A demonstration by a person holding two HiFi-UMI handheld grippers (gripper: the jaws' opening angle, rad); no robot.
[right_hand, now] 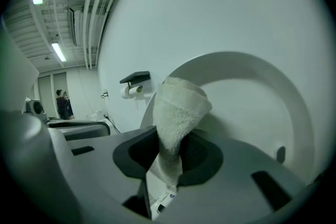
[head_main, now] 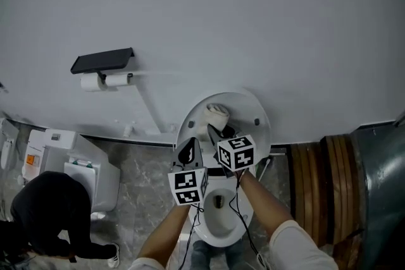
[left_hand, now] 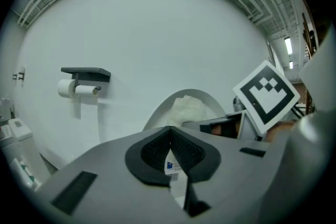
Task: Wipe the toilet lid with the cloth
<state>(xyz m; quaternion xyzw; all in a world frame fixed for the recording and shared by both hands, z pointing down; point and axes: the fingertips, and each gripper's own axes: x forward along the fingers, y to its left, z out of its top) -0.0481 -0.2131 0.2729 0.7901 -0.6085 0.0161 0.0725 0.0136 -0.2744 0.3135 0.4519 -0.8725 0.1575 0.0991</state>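
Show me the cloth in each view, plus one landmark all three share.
Head view: cloth at centre, against the raised lid.
Left gripper view: cloth just right of centre, on the lid.
Right gripper view: cloth at centre, clamped in the right gripper.
Shared landmark: toilet roll on the wall.

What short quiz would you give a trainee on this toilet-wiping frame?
1. True or false: the left gripper is shut on the cloth.
2. The toilet lid is: A) raised against the wall, B) shut down flat.
3. Which gripper grips the cloth?
Key: 1 false, its jaws are together with nothing between them; 2 A; 3 the right gripper.
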